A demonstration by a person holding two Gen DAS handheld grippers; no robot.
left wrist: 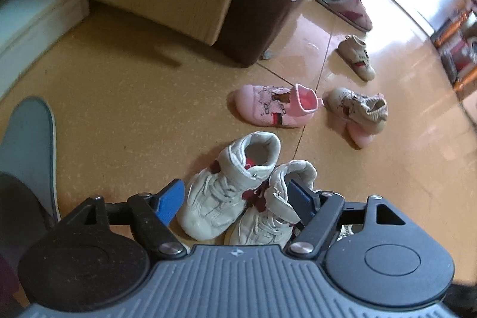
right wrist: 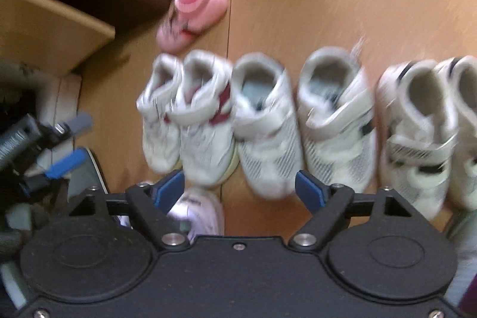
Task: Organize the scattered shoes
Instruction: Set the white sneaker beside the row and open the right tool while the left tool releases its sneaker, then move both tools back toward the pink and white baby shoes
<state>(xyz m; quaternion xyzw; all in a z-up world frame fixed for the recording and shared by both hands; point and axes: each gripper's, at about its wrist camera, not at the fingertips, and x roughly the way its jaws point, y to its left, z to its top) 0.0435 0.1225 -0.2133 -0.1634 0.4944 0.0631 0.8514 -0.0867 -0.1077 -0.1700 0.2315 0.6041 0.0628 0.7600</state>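
The right gripper (right wrist: 240, 191) hangs over the floor (right wrist: 357, 14) with its blue jaws spread wide and nothing in them. Just past it, six white shoes stand in a neat row, toes toward me. The white and red pair (right wrist: 187, 115) sits at the row's 9 o'clock end, the two shoes touching. The right view is blurry, so small details are hard to tell.

The left gripper (left wrist: 240, 200) is also wide and empty, right above that same pair. One blue pad is in front of the nearer shoe's collar; I cannot tell if it touches.

Farther out, at about 1 o'clock, a pink shoe (left wrist: 272, 106) lies alone. Beyond it, a tan shoe (left wrist: 357, 108) rests on top of another pink one (left wrist: 360, 136). Another tan shoe (left wrist: 356, 57) lies farther still.

I think the pink shoe is the next one to fetch. Grab it by its open collar, squeeze gently, lift it clear, and set it beside the row with its toe pointing the same way.
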